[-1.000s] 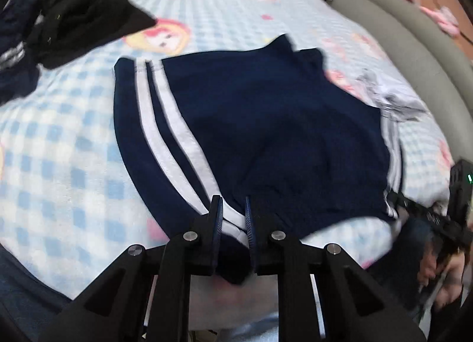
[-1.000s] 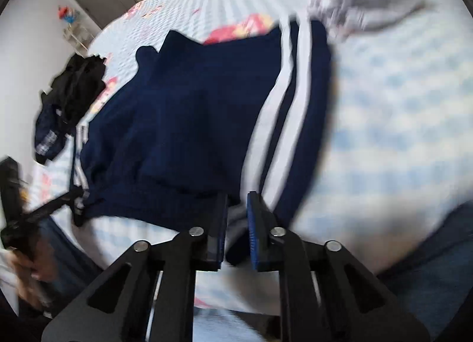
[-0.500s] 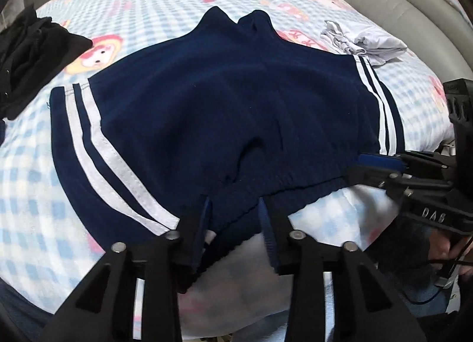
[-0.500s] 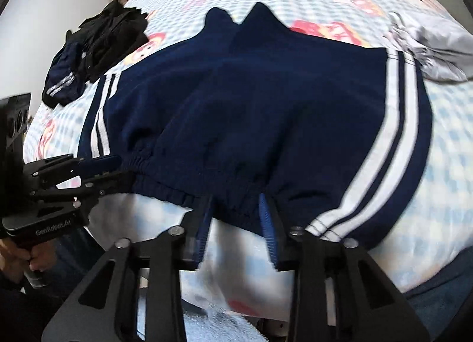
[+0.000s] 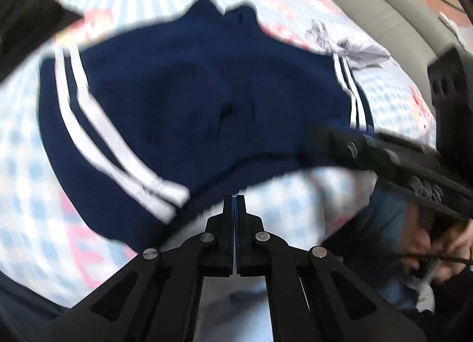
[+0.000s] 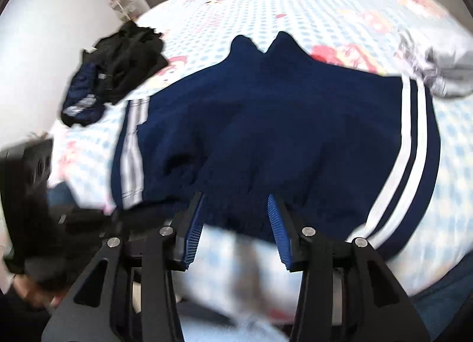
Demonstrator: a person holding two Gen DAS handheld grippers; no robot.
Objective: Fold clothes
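Navy blue shorts (image 5: 192, 99) with two white side stripes lie spread flat on the checked bed sheet, waistband toward me; they also show in the right wrist view (image 6: 280, 135). My left gripper (image 5: 234, 197) is shut and empty, just short of the waistband near its left stripes. My right gripper (image 6: 235, 203) is open and empty, its blue-padded fingers (image 6: 276, 215) standing just in front of the middle of the waistband. The right gripper body crosses the left wrist view (image 5: 384, 158) over the waistband's right end.
A black and navy clothes pile (image 6: 118, 67) lies at the bed's far left. A crumpled grey garment (image 6: 437, 70) lies at the right, beside the shorts. A grey padded bed frame (image 5: 369, 2) runs along the right. The bed's front edge (image 6: 236, 253) is below the grippers.
Both grippers let go of the waistband corners and drew back toward the bed edge. The left gripper closed empty; the right gripper opened wider. The shorts now lie flat.
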